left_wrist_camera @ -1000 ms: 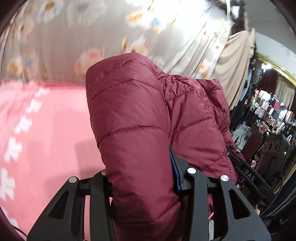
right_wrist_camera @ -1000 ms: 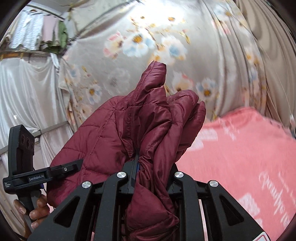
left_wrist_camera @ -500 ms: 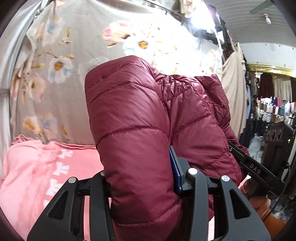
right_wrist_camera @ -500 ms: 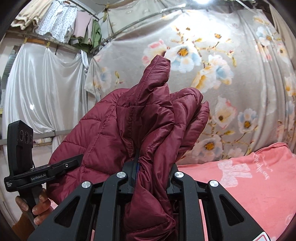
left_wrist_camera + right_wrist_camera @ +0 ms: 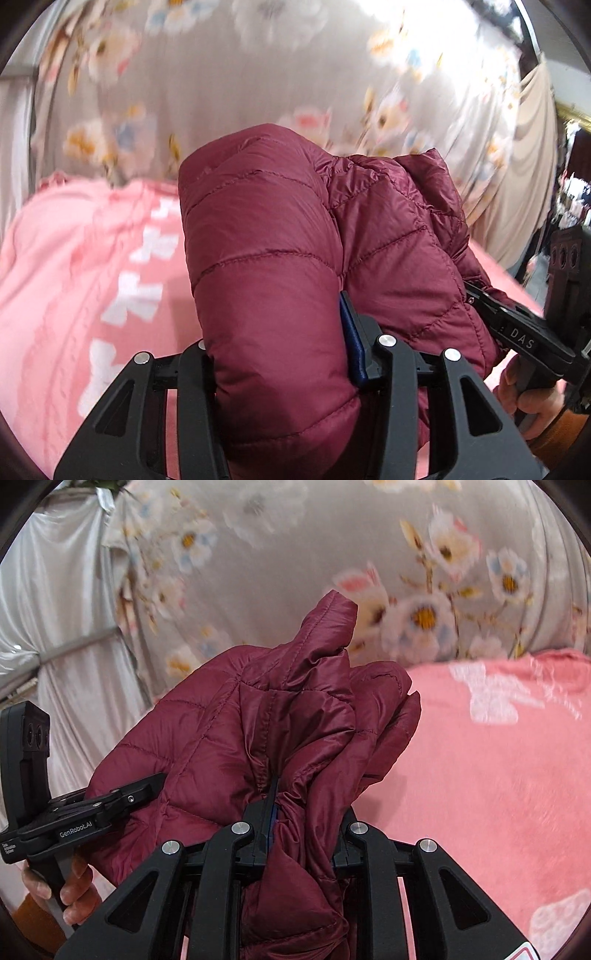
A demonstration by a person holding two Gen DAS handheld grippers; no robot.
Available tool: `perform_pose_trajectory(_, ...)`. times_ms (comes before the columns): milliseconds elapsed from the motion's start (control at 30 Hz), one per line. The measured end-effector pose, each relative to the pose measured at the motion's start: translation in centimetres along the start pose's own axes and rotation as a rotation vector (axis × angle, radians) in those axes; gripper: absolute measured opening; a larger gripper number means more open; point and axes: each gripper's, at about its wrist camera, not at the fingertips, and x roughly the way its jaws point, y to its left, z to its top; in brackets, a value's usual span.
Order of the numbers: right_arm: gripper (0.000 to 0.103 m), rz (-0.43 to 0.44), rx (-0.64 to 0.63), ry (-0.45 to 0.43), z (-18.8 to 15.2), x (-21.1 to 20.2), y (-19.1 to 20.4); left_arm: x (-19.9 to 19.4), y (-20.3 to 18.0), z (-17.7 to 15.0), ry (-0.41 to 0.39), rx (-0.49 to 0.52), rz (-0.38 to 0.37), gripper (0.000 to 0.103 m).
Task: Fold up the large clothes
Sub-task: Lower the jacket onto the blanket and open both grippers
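Observation:
A dark red quilted puffer jacket is held up in the air between both grippers. My left gripper is shut on a thick padded fold of it, which bulges over the jaws. My right gripper is shut on a bunched edge of the same jacket. The right gripper also shows at the right of the left wrist view, and the left gripper at the left of the right wrist view. The jacket's lower part is hidden.
A pink blanket with white bow prints covers the bed below and ahead; it also shows in the right wrist view. A grey floral curtain hangs behind. White drapes hang at left.
Both grippers tilted up toward the curtain half a second ago and have now tipped back down, so the pink bed fills more of each view. Their hold on the jacket is unchanged.

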Motion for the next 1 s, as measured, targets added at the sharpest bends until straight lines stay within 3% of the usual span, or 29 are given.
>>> perform_pose_trajectory(100,0.02,-0.022,0.022,0.065,-1.8,2.5,-1.0,3.4,1.1,-1.8,0.062,-0.003,0.016,0.042)
perform_pose_trajectory(200,0.028,-0.039,0.044,0.121,-3.1,4.0,-2.1,6.1,1.9,-3.7,0.121,-0.017,0.024,0.043)
perform_pose_trajectory(267,0.036,-0.038,0.059,0.145,-3.7,3.9,-2.7,6.9,2.2,-4.7,0.131,-0.025,0.047,0.05)
perform_pose_trajectory(400,0.051,-0.087,0.049,0.138,-4.1,-0.2,-3.4,5.8,3.2,-5.3,0.142,-0.078,0.061,0.067)
perform_pose_trajectory(433,0.06,-0.114,0.039,0.107,-4.2,-1.9,-3.4,5.0,3.2,-5.5,0.159,-0.089,0.099,0.07)
perform_pose_trajectory(500,0.06,-0.15,0.021,0.069,-4.1,-4.0,-3.2,2.8,2.4,-5.6,0.165,-0.072,0.199,0.076)
perform_pose_trajectory(533,0.056,-0.15,0.006,0.059,-4.1,-5.1,-2.7,1.6,1.6,-5.6,0.162,-0.05,0.257,0.077)
perform_pose_trajectory(567,0.037,-0.14,-0.006,0.061,-4.0,-5.6,-2.2,0.7,0.9,-5.6,0.161,-0.034,0.291,0.077)
perform_pose_trajectory(633,0.015,-0.131,-0.058,0.088,-4.0,-6.0,-0.3,-0.7,-1.0,-5.7,0.156,0.018,0.382,0.077)
perform_pose_trajectory(700,0.011,-0.112,-0.098,0.113,-4.5,-5.5,1.1,-1.0,-3.0,-5.8,0.191,0.055,0.496,0.077)
perform_pose_trajectory(800,0.009,-0.159,-0.169,0.165,-6.1,-3.8,2.2,-0.4,-3.6,-6.4,0.249,-0.03,0.458,0.077)
perform_pose_trajectory(1000,0.006,-0.21,-0.176,0.24,-8.0,-1.5,1.7,1.1,-3.6,-7.6,0.292,-0.063,0.487,0.077)
